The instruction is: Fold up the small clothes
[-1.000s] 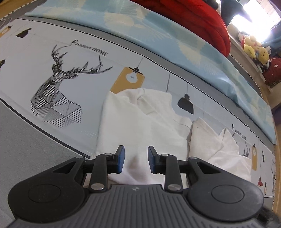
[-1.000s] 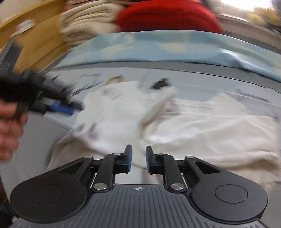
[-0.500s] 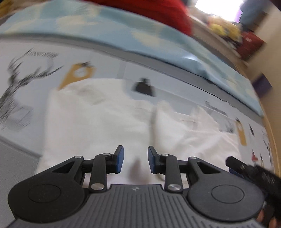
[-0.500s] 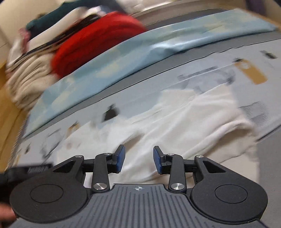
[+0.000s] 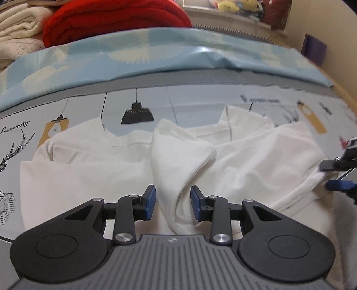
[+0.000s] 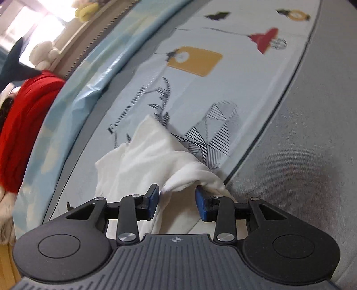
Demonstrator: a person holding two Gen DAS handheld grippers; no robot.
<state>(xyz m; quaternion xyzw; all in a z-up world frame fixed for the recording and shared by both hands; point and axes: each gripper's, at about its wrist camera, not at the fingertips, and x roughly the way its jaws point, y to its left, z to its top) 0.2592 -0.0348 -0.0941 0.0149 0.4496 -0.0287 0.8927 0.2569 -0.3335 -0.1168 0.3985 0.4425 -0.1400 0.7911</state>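
White garment [image 5: 125,178] lies spread on the printed bed sheet [image 5: 200,107], so we bring our left tool [image 5: 173,201] and right tool [image 6: 177,201], jaws apart, over its near folds, ready to pinch.

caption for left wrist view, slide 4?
Left gripper open over rumpled white garment on printed sheet.

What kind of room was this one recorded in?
Most likely a bedroom. A printed sheet covers the soft work surface, folded blankets, one red, are stacked behind it, and plush toys sit on a ledge by the wall.
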